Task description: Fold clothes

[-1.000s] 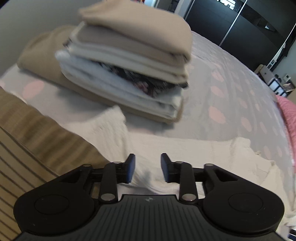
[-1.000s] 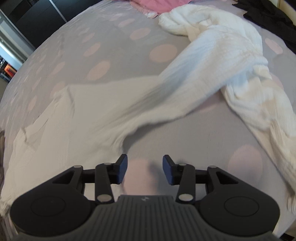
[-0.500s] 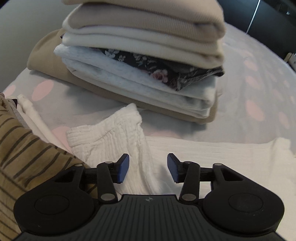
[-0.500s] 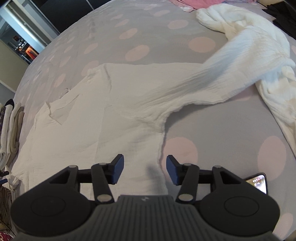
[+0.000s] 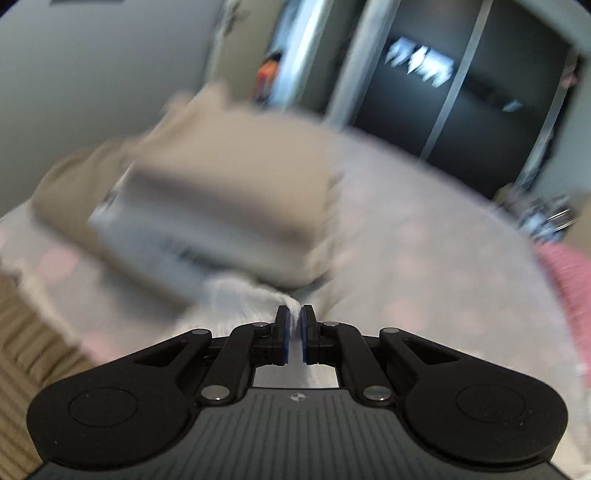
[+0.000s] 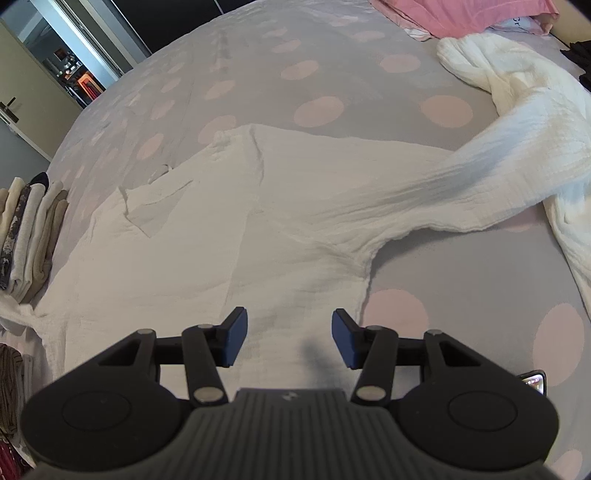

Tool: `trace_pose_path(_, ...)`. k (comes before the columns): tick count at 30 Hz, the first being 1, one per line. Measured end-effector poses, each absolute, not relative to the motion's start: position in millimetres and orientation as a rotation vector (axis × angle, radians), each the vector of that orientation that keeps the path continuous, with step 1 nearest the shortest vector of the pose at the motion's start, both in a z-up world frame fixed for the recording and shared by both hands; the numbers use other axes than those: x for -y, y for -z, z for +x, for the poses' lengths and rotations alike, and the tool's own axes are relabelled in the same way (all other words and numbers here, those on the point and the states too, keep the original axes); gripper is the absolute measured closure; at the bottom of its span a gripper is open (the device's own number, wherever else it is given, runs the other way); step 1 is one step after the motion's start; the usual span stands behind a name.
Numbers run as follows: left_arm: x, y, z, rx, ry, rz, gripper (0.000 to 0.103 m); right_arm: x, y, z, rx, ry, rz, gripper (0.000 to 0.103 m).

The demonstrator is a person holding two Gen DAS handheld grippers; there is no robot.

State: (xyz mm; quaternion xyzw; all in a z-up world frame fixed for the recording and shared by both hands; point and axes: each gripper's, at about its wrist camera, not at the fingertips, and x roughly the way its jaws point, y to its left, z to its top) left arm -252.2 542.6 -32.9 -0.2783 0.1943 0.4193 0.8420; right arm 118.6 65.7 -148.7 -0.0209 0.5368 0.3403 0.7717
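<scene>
- Across both views spreads the bed (image 6: 332,74), covered in a grey sheet with pale pink dots; it carries everything else.
- Spread flat on that sheet lies the white crinkled cotton shirt (image 6: 184,240), its body directly ahead of the right gripper and one long sleeve (image 6: 498,166) running off to the right and curling back towards the far edge.
- At the left edge of the right wrist view sits a stack of folded clothes (image 6: 29,229) in beige, cream and dark floral cloth, just beside the shirt; the left wrist view shows the same stack (image 5: 221,192) heavily blurred.
- A pink fabric (image 6: 461,14) lies at the far edge of the bed, near the sleeve's end.
- A brown striped cloth (image 5: 26,332) fills the lower left of the left wrist view.
- The right gripper (image 6: 288,338) hovers over the shirt's lower body with its blue-padded fingers (image 6: 232,336) spread wide, nothing between them.
- The left gripper (image 5: 294,334) is pinched tight on a bunched white edge of the shirt (image 5: 291,314), which pokes up between the pads.
- A phone's lit corner (image 6: 533,380) peeks out at the right.
</scene>
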Motion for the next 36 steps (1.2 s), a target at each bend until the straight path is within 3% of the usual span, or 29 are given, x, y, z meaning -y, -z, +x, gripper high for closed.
trace_pose_path(4, -513, 7, -233, -0.330, -0.683, -0.534, 0.099, -66, 145, 117, -1.159, -0.748, -0.031, 0.049)
trace_pose_path(8, -474, 3, -191, -0.378, -0.480, -0.444, 0.099, -67, 142, 115, -1.158, -0.757, -0.025, 0.049)
trace_pose_path(16, -378, 67, -110, -0.776, -0.139, -0.206, 0.098, -71, 146, 114, -1.182, -0.771, -0.032, 0.049)
trace_pose_path(19, -362, 99, -107, -0.922, -0.061, -0.188, 0.085, -76, 151, 108, -1.196, -0.789, -0.052, 0.049)
trace_pose_path(26, -371, 113, -129, -0.987, -0.121, -0.158, 0.062, -88, 162, 94, -1.219, -0.844, -0.097, 0.049)
trace_pose_path(34, -419, 116, -144, -0.998, -0.286, -0.157, 0.060, -132, 163, 66, -1.171, -1.018, -0.169, 0.050)
trace_pose_path(36, -432, 121, -150, -1.019, -0.315, -0.172, 0.060, -146, 165, 61, -1.152, -1.047, -0.177, 0.056)
